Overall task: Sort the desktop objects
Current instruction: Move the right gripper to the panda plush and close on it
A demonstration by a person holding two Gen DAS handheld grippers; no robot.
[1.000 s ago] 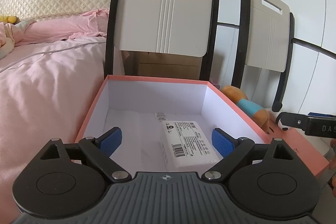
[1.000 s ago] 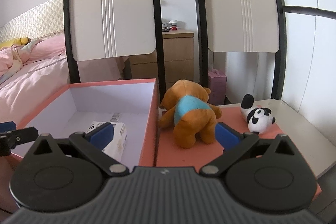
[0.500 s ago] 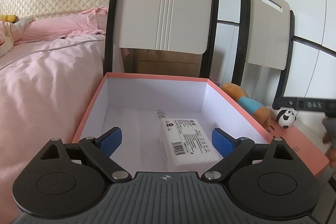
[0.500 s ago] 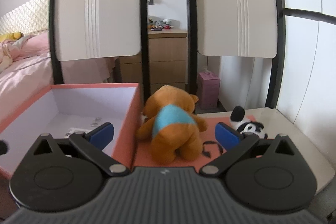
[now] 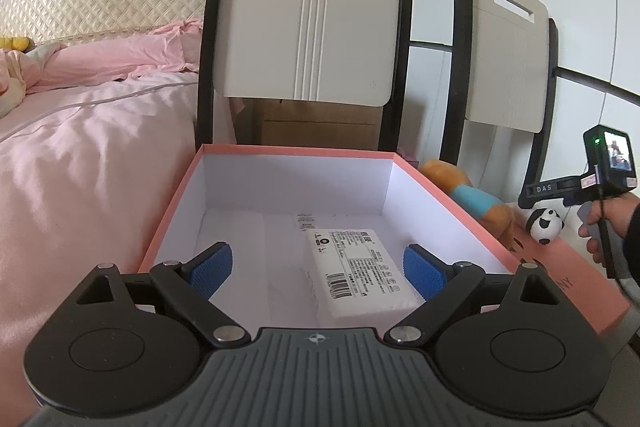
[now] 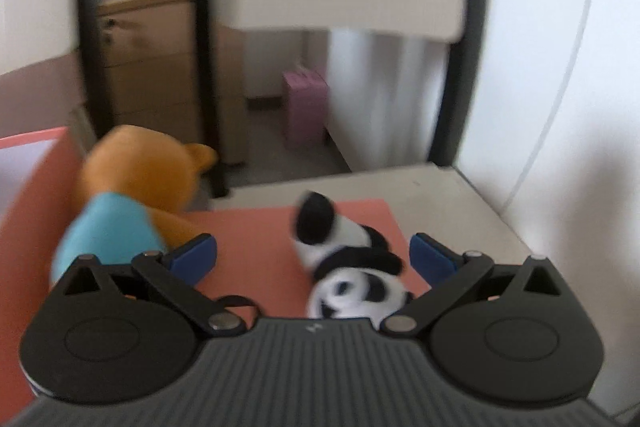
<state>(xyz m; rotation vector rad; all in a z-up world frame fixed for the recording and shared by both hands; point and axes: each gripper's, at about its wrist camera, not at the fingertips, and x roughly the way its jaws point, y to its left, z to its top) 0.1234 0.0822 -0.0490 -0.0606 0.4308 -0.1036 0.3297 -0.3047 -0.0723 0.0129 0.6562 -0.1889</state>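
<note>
Two sets of tongs show, both with their blue pads spread apart and nothing between the pads in contact. Far left lies a bed with pink quilted bedding (image 5: 92, 163). Next to it, the left tongs (image 5: 318, 269) hover over an open salmon-pink cardboard box with a white inside (image 5: 298, 183), standing in front of a cream chair back with black side rails (image 5: 308, 23). On the box floor, toward its right side, lies a flat white packet with a printed label and barcode (image 5: 360, 273), just ahead of the right pad.

Right of the box, a salmon-pink flat lid (image 6: 260, 251) lies on the pale bench (image 6: 452, 211). An orange plush bear in a light-blue shirt (image 6: 132, 187) rests on the lid against the box's right wall. Further right on the lid lies a small black-and-white plush panda (image 6: 348, 267), apart from the bear. The right tongs (image 6: 314, 253) are low over the lid, with the panda between the parted pads, nearer the right one; the blur hides whether either pad touches it. In the left wrist view the person's right hand (image 5: 604, 223) grips the handle at the far right edge.
</note>
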